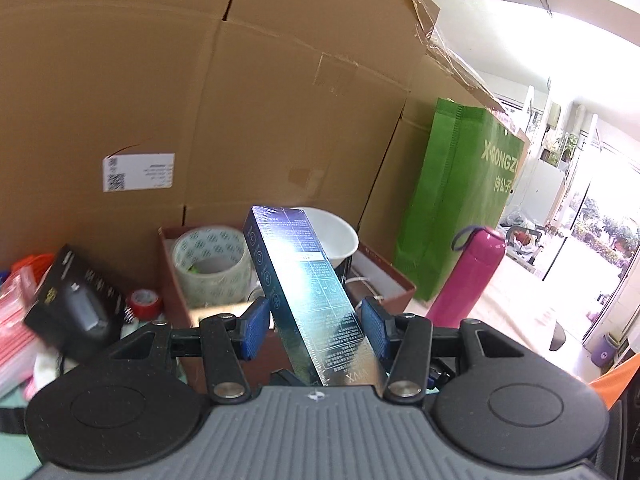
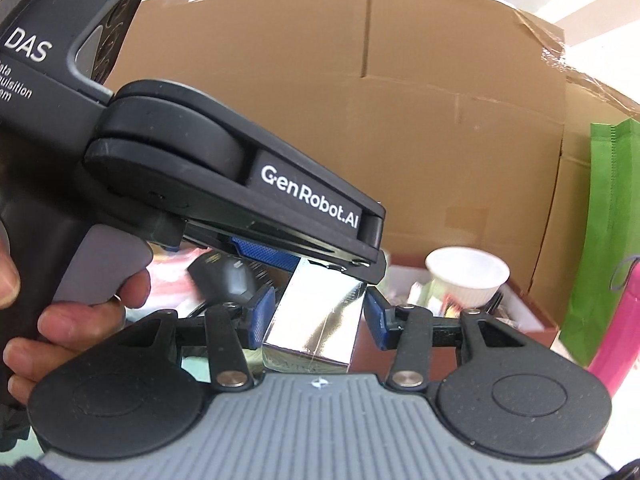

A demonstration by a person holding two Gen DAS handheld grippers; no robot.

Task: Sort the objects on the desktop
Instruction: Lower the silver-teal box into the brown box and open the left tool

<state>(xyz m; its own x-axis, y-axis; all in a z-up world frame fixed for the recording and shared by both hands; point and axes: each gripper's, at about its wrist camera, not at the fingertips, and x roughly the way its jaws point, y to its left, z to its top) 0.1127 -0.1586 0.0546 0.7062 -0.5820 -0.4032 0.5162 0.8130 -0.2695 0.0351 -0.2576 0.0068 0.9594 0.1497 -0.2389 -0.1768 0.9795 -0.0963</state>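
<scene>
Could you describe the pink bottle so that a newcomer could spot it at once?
Start at the tall cardboard boxes at the back and find the green bag leaning against them. The pink bottle stands just in front of that bag, right of the brown tray. It is the only magenta item, with a dark loop on its cap.

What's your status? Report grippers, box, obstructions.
Left gripper shut on blue box. Right gripper shut on same box. Brown tray ahead holds tape roll, white bowl.
</scene>
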